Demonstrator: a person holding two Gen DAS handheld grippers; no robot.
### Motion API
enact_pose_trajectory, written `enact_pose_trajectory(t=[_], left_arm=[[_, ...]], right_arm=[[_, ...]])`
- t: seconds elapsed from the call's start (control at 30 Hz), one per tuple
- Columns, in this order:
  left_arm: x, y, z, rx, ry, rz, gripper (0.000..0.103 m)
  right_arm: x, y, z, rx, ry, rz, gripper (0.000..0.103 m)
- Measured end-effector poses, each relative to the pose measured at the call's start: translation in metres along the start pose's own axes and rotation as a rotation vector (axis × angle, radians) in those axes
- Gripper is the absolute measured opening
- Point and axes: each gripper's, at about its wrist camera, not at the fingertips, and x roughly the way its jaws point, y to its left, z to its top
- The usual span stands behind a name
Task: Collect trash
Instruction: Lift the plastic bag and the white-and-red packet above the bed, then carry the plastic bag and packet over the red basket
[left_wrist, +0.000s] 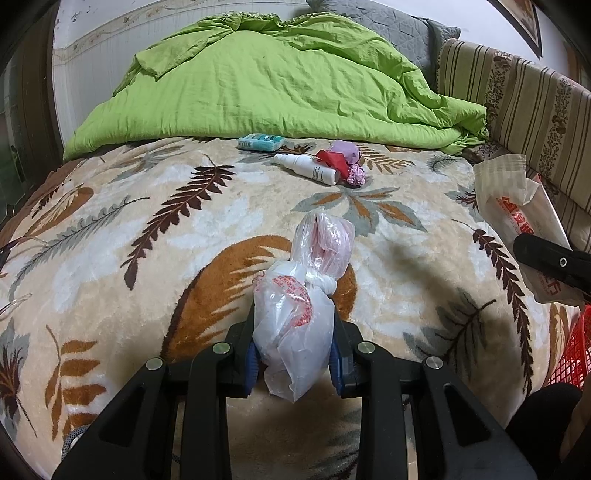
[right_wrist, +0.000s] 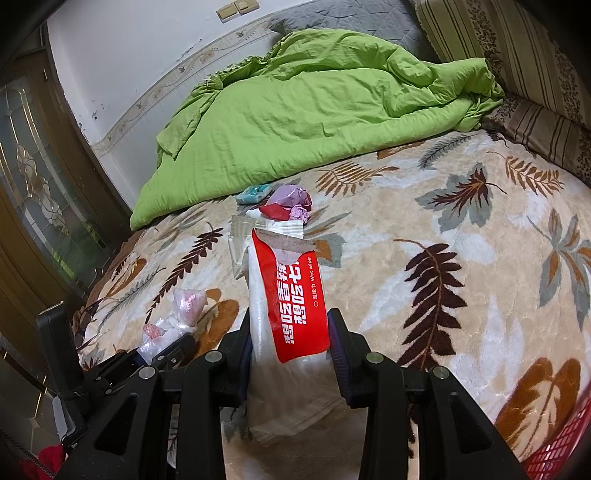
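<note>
Two tools are each closed on a piece of trash above the bed (left_wrist: 110, 229). Left tool (left_wrist: 293, 350) pinches a knotted plastic bag (left_wrist: 295, 314): light, soft, slippery, best held near its knot. Right tool (right_wrist: 290, 350) clamps a red wet-wipe packet (right_wrist: 291, 295): light, floppy, crinkly, held low on its body. Farther back lie three crumpled wrappers (left_wrist: 345, 160), one white spray bottle (left_wrist: 308, 168) and one teal pack (left_wrist: 260, 142). One red basket (left_wrist: 570, 350) shows at the bed's edge.
</note>
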Motion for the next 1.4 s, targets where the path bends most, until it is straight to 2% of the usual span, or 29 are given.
enact_pose_trajectory(t=[0.23, 0.37, 0.7, 1.07, 1.4], left_arm=[[-0.004, -0.003, 0.002, 0.008, 0.005, -0.009, 0.029], [-0.019, -0.012, 0.006, 0.031, -0.006, -0.039, 0.029], [-0.048, -0.045, 0.012, 0.091, -0.025, -0.116, 0.029], [-0.062, -0.068, 0.014, 0.179, -0.043, -0.048, 0.029], [-0.07, -0.078, 0.01, 0.221, -0.064, -0.045, 0.029]], right_arm=[[-0.005, -0.001, 0.001, 0.013, -0.016, -0.015, 0.04], [-0.015, -0.009, 0.001, 0.057, -0.009, -0.001, 0.04], [-0.063, -0.031, -0.007, 0.134, -0.033, 0.027, 0.04], [-0.074, -0.031, -0.01, 0.15, -0.033, 0.052, 0.04], [-0.081, -0.03, -0.013, 0.143, -0.032, 0.046, 0.04]])
